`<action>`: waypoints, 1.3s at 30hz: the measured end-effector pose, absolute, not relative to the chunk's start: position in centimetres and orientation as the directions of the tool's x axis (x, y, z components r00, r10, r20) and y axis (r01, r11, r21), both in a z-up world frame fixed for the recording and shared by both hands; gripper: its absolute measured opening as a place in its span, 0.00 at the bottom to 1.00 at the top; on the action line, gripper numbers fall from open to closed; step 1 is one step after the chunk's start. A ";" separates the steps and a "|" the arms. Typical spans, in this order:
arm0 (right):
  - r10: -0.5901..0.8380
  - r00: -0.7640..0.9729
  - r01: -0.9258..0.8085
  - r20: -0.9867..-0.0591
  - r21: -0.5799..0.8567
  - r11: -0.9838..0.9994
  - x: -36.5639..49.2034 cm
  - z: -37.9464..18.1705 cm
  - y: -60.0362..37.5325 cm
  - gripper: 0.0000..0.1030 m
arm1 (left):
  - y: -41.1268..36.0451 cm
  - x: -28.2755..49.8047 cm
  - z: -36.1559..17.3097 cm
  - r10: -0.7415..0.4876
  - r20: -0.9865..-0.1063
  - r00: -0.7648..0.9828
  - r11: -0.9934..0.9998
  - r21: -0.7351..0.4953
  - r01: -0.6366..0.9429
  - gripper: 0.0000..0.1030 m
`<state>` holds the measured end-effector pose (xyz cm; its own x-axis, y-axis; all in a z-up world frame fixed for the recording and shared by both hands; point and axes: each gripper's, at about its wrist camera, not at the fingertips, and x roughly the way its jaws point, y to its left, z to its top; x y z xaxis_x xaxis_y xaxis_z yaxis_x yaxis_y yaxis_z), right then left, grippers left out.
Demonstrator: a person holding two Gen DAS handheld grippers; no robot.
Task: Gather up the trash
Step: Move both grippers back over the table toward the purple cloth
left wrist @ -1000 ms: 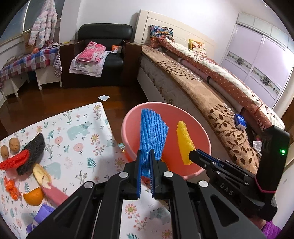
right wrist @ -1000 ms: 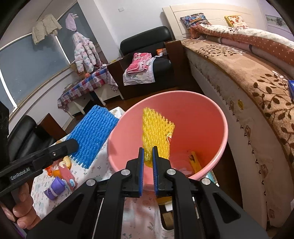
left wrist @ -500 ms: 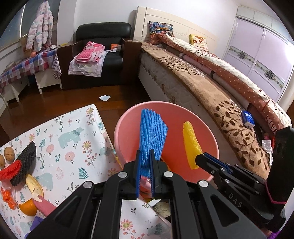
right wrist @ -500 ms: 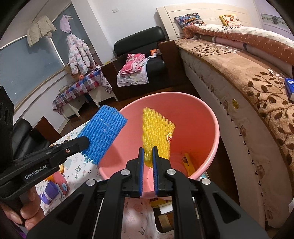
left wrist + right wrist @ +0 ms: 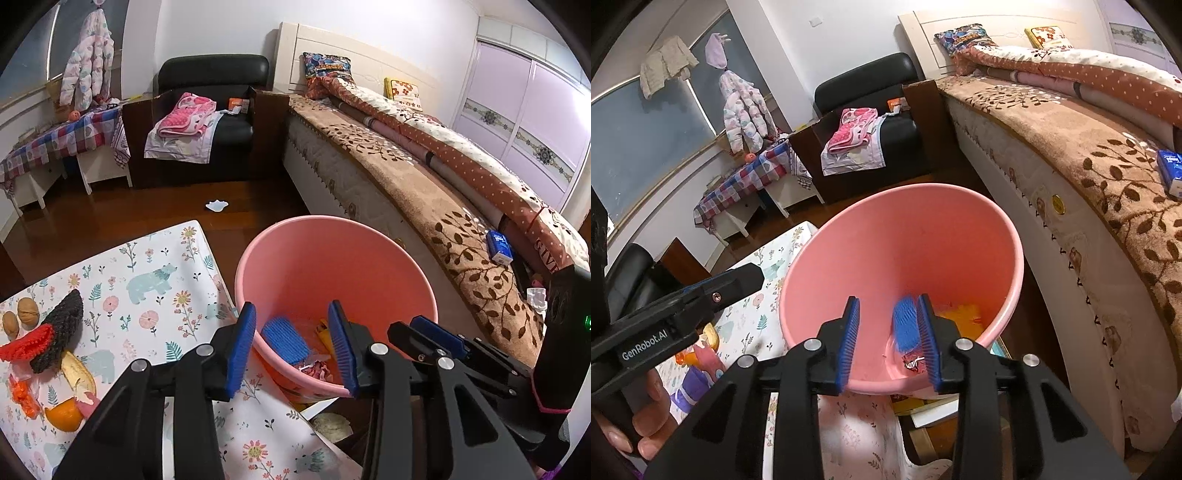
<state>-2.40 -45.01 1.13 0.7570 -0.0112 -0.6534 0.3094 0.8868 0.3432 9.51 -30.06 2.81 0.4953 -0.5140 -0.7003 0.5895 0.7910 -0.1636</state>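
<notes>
A pink bin [image 5: 332, 258] [image 5: 905, 251] stands beside the floral table. Both grippers hover over its near rim. My left gripper [image 5: 295, 347] is open and empty. My right gripper [image 5: 890, 339] is open and empty; it also shows in the left wrist view [image 5: 436, 339]. A blue foam net [image 5: 286, 341] [image 5: 905, 325] lies inside the bin. A yellow foam net [image 5: 960, 317] lies at the bin's bottom with other scraps [image 5: 317, 369].
On the floral table [image 5: 147, 295] lie a black and red foam net [image 5: 51, 336], two walnuts [image 5: 22, 317], orange peel [image 5: 62, 417] and other scraps. A bed [image 5: 424, 177] runs along the right. A black armchair [image 5: 214, 110] stands at the back.
Both grippers have opened. The blue net dropped from the left gripper and the yellow net from the right gripper into the pink bin.
</notes>
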 end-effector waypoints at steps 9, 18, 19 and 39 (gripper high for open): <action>0.000 0.772 0.270 -0.636 0.327 0.906 -3.6 2.3 -43.0 0.32 | -28.1 8.1 4.0 -0.515 -0.681 0.521 0.800 -0.165 0.577 0.40; 0.026 0.782 0.222 -0.623 0.316 0.923 -5.1 3.7 -40.3 0.32 | -25.0 6.8 4.9 -0.513 -0.662 0.547 0.817 -0.180 0.548 0.43; 0.029 0.782 0.216 -0.623 0.315 0.924 -5.2 3.7 -40.0 0.32 | -24.5 6.7 4.9 -0.511 -0.661 0.549 0.819 -0.182 0.544 0.43; 0.142 0.748 0.064 -0.648 0.283 0.957 -5.6 3.8 -32.9 0.32 | -9.0 5.6 5.4 -0.382 -0.650 0.657 0.915 -0.168 0.367 0.53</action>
<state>-5.57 -32.94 3.78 0.7484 0.1421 -0.6478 0.0637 0.9569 0.2834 5.61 -8.96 5.40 0.6569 -0.3823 -0.6498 0.3667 0.9151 -0.1677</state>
